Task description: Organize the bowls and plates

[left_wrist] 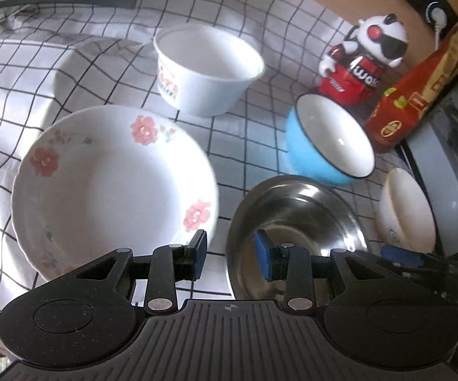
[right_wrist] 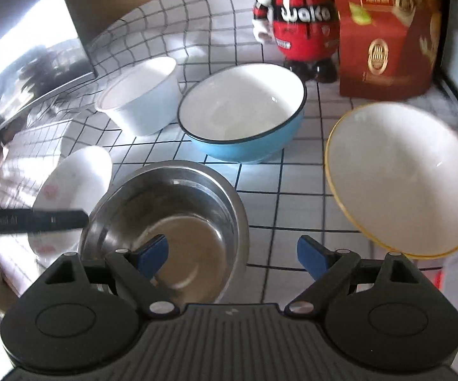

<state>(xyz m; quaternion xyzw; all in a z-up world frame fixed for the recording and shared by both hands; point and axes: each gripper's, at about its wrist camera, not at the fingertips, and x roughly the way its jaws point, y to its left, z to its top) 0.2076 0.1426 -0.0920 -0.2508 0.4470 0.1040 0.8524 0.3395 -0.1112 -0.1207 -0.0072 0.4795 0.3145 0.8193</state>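
Left wrist view: left gripper [left_wrist: 230,258] jaws parted, empty, above steel bowl [left_wrist: 295,222] rim beside floral plate [left_wrist: 111,187]; right gripper [right_wrist: 232,258] jaws wide, empty, on checked worktop [right_wrist: 292,203]

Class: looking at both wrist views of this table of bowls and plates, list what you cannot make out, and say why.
- Toy figure: head cut off by the right wrist view's top edge.
- Steel bowl: near rim hidden behind the left gripper in the left wrist view.
- Red box: print blurred, unreadable.
- Floral plate: washed out by glare, partly hidden by a dark bar.
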